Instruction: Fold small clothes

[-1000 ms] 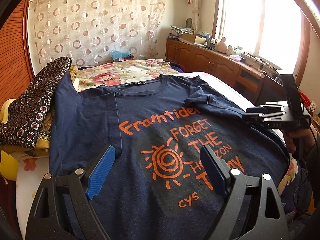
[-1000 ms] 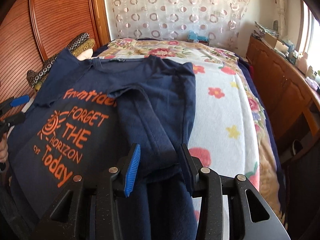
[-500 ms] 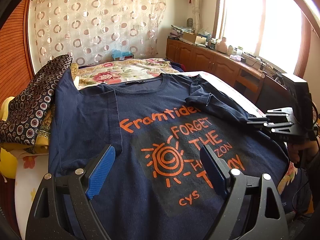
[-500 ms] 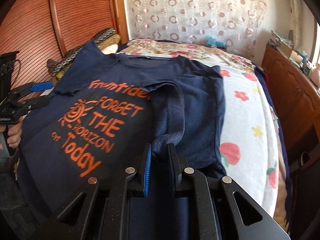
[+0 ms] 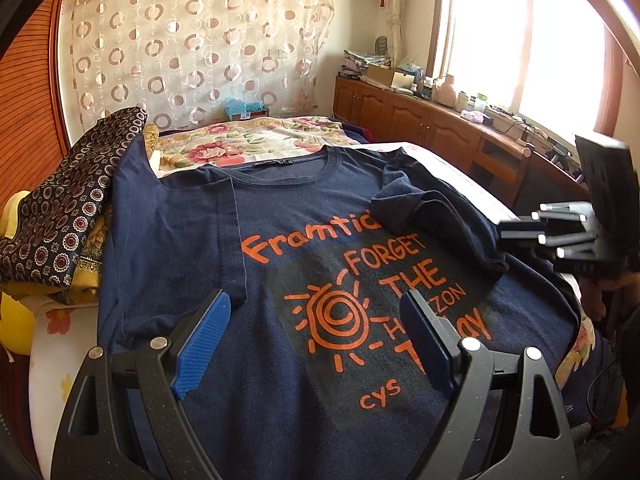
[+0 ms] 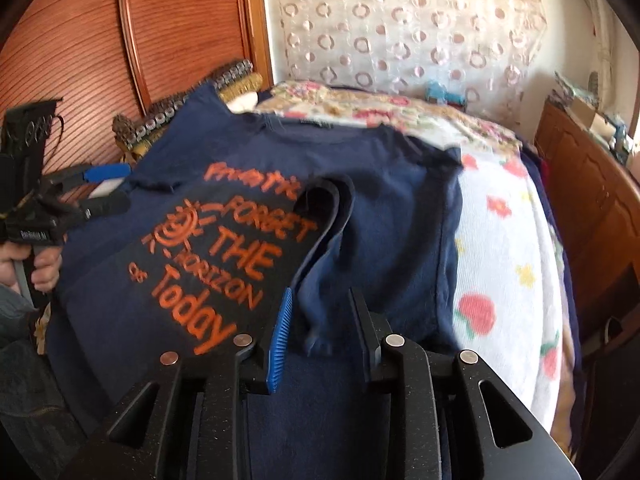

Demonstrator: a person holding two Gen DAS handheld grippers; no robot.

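Two hand-held grippers of matte, faintly speckled black plastic: the left gripper (image 5: 314,336) carries ribbed blue pads (image 5: 202,346) on angular black fingers, with round silver screw heads set along its frame. The right gripper (image 6: 322,338) shows one blue ribbed pad edge-on, a plain black finger opposite and four silver screws across its body. Seen from the right wrist, a hand (image 6: 38,268) wraps the left tool's grey grip, beside small white lettering and a dark cable loop.

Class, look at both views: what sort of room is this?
Most likely a bedroom in a home: a bed with floral bedding, a patterned curtain behind it, and a wooden cabinet beneath the window.
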